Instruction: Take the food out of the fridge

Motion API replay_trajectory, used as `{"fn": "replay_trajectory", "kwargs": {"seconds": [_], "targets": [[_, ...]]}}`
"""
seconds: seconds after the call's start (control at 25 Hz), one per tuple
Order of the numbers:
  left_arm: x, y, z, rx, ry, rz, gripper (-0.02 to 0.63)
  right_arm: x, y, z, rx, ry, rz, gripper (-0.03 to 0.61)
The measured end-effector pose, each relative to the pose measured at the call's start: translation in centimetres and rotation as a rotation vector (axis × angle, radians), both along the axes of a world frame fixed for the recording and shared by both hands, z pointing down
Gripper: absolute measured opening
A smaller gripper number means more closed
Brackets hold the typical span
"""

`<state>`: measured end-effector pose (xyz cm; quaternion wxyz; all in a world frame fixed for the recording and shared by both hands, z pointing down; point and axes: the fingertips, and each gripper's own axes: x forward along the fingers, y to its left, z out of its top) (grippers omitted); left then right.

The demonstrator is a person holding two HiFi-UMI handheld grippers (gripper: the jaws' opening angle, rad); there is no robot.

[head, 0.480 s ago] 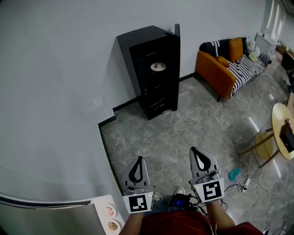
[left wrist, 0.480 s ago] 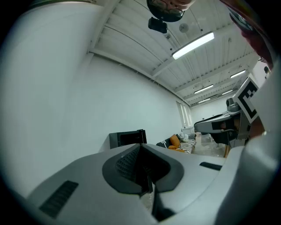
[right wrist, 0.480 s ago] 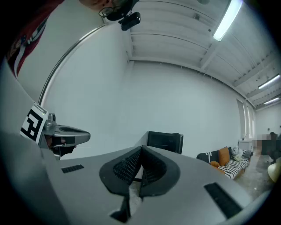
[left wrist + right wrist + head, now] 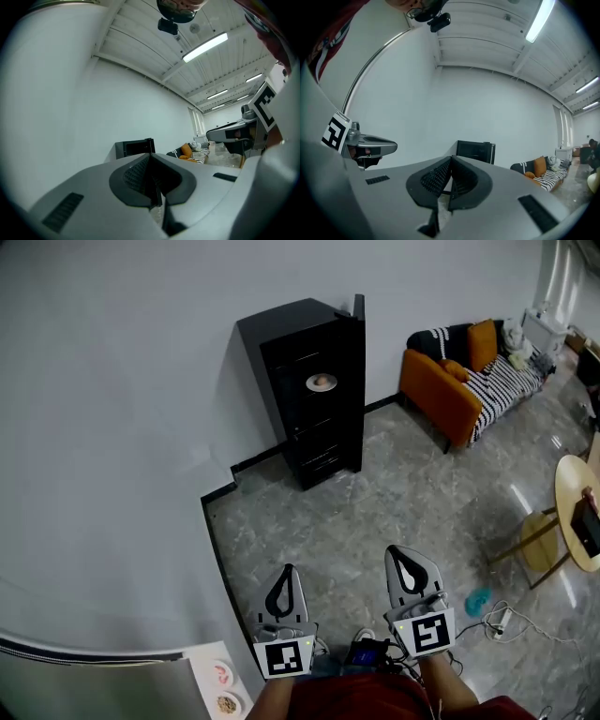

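Ahead, the boxy black fridge (image 4: 314,390) gapes; left gripper (image 4: 286,570) and right gripper (image 4: 401,554) (ribbed pads (image 4: 435,179)) sit closed, empty.

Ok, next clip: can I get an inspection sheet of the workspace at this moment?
Surface: grey marble floor.
Job's things: black fridge against the wall, door open; plate of food on a shelf inside.
Clutter: teal object on the floor; two dishes on a white counter at lower left.
Grippers: left gripper and right gripper both shut, empty, well short of the fridge.
Cables: white cable and power strip on the floor beside the teal object.
Surroundings: white wall, orange sofa, round wooden table.
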<state>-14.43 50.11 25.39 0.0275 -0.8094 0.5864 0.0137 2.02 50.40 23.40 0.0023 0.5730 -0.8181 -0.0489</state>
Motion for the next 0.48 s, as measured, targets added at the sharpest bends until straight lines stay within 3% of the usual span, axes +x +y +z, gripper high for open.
{"fn": "replay_trajectory", "kwargs": {"seconds": [0.48], "targets": [[5.9, -1.2, 0.2, 0.012, 0.001, -0.018, 0.014, 5.6, -1.4, -0.2, 0.021, 0.002, -0.015, 0.021]]}}
